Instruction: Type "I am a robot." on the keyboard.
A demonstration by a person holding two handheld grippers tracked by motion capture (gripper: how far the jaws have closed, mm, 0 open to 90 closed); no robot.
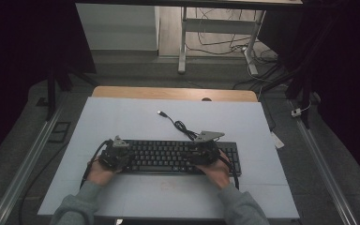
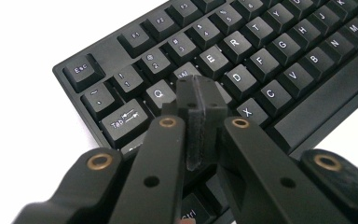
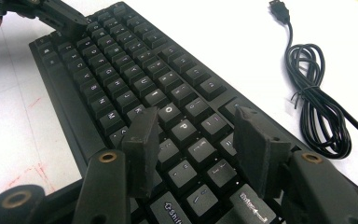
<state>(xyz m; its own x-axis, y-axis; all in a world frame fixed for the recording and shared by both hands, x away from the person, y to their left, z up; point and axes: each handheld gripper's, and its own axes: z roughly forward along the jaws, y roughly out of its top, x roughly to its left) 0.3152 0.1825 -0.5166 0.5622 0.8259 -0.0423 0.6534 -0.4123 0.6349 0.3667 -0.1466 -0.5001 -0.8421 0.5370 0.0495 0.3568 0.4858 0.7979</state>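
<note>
Black keyboard [image 2: 279,70] lies directly beneath both grippers. Left gripper [image 2: 200,100], jaws fully closed and empty, tips above the A key. Right gripper [image 3: 193,140], jaws parted and empty, hovers over the P key.

A white table [image 1: 122,122] stands on grey floor [image 1: 23,154], a desk frame [image 1: 183,42] beyond it.

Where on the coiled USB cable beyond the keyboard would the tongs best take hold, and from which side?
Probably the bundled middle of the cable, where a tie seems to pinch the loops into one narrow band. It lies flat on the table, clear of the keyboard, so coming from above with the jaws across the bundle looks best. The plug end is small and loose.
</note>
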